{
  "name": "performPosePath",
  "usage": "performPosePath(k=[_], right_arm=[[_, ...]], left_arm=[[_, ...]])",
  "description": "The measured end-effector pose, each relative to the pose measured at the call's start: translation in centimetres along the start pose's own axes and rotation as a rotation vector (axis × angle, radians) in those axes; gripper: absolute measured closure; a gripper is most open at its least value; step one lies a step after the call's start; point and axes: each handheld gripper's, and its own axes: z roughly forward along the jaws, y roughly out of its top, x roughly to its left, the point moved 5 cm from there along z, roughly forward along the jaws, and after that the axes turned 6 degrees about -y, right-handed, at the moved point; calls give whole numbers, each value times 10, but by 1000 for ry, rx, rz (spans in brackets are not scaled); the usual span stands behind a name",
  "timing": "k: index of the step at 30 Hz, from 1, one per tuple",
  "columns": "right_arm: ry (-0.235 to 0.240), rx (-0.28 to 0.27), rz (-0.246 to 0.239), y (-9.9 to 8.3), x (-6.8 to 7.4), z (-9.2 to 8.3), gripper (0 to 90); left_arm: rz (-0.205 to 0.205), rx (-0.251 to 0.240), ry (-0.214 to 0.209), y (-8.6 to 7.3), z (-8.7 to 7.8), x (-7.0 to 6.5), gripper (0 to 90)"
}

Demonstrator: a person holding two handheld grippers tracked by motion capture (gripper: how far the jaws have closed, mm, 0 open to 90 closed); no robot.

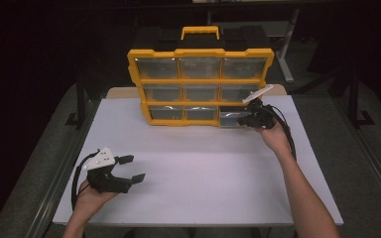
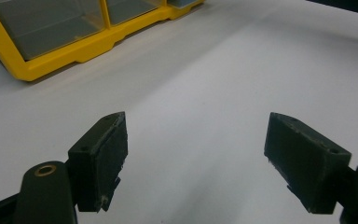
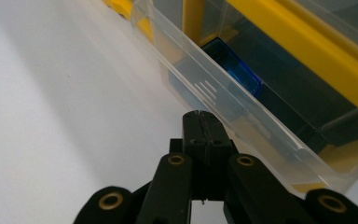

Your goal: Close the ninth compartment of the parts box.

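A yellow organizer case (image 1: pixel 200 80) with clear drawers stands upright at the back of the white table (image 1: pixel 198 168). Its bottom right drawer (image 1: pixel 229 117) is pulled partly out. In the right gripper view this clear drawer (image 3: pixel 242 116) holds a blue block (image 3: pixel 235 67). My right gripper (image 1: pixel 240 120) is shut, and its tips (image 3: pixel 199 115) rest against the drawer's front wall just below a ridged patch; I cannot tell whether they pinch its lip. My left gripper (image 1: pixel 131 168) stands open over bare table at the front left, with nothing between its pads (image 2: pixel 100 158).
The case's black and yellow handle (image 1: pixel 200 32) rises at its top. The case's lower yellow frame (image 2: pixel 81 49) lies ahead and to the left in the left gripper view. Dark floor and table legs surround the table.
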Motion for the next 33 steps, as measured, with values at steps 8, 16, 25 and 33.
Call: performPosePath(k=[8, 16, 25, 33], right_arm=[[-10, -1, 1, 2, -1, -1, 888], [-31, 1, -2, 5, -3, -1, 888], [-48, -19, -2, 9, -6, -2, 888], [-65, -28, 5, 10, -9, -1, 888]], left_arm=[[2, 4, 2, 0, 0, 0, 212], [1, 6, 2, 0, -1, 0, 212], [4, 2, 2, 0, -1, 1, 212], [3, 1, 3, 0, -1, 1, 212]])
